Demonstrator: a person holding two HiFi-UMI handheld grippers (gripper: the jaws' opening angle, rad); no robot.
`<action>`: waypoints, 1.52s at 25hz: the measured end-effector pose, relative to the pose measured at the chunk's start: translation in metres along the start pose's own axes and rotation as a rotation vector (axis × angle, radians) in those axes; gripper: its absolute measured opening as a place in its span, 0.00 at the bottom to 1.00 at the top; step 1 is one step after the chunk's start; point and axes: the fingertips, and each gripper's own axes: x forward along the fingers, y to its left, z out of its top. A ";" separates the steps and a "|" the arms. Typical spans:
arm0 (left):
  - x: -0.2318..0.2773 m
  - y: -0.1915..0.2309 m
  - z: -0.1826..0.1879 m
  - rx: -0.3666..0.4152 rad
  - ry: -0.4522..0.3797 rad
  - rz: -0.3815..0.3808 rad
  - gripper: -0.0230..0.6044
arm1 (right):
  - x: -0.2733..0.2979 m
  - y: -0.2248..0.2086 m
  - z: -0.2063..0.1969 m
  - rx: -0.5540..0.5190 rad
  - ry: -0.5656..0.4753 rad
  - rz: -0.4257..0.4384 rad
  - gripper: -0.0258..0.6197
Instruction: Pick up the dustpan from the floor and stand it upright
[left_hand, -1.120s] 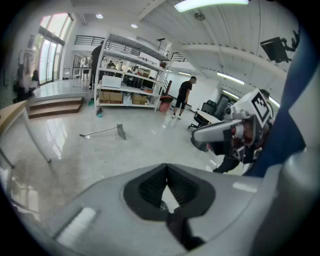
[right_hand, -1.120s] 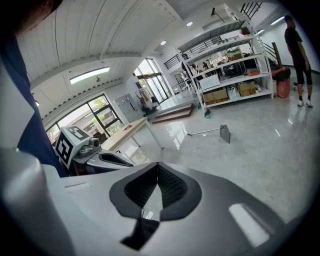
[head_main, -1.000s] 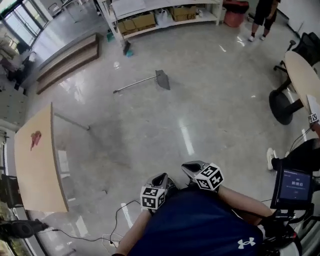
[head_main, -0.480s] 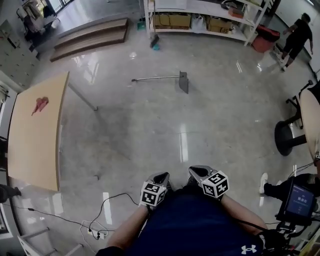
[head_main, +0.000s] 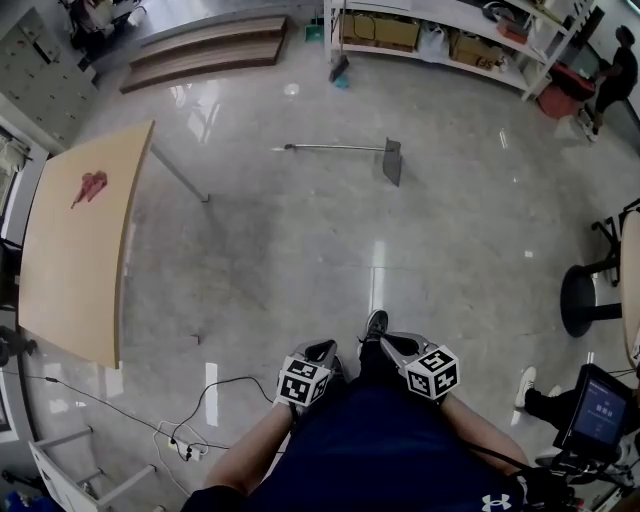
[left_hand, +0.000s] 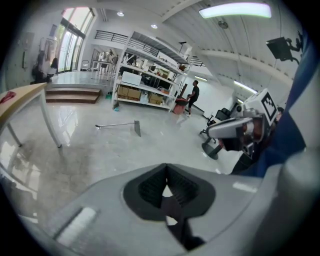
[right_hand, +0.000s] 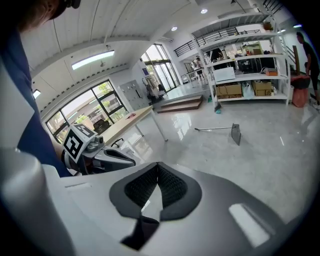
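Observation:
The dustpan (head_main: 392, 160) lies flat on the grey floor far ahead, its long metal handle (head_main: 330, 148) pointing left. It also shows small in the left gripper view as the dustpan (left_hand: 137, 127) and in the right gripper view as the dustpan (right_hand: 236, 133). My left gripper (head_main: 320, 352) and right gripper (head_main: 388, 345) are held close to my body, side by side, well short of the dustpan. Both are shut with nothing between the pads: left gripper (left_hand: 166, 195), right gripper (right_hand: 157, 195).
A wooden table (head_main: 80, 250) stands at the left. Shelving with boxes (head_main: 450, 30) and low steps (head_main: 210, 50) line the far wall. A person (head_main: 615, 70) stands far right. A black stool base (head_main: 585, 300) is at the right, a cable and power strip (head_main: 190, 440) at the lower left.
The head view has swung and advanced: the dustpan has drifted right in the picture. My foot now shows just ahead of the grippers. Both grippers stay shut near my body.

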 end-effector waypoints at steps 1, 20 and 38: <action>0.008 0.003 0.010 -0.003 -0.003 0.008 0.04 | 0.004 -0.010 0.009 -0.007 -0.002 0.011 0.06; 0.115 0.030 0.180 -0.075 -0.179 0.208 0.04 | 0.035 -0.162 0.137 -0.104 0.065 0.176 0.06; 0.056 0.184 0.199 -0.260 -0.217 0.320 0.04 | 0.175 -0.121 0.242 -0.216 0.135 0.255 0.06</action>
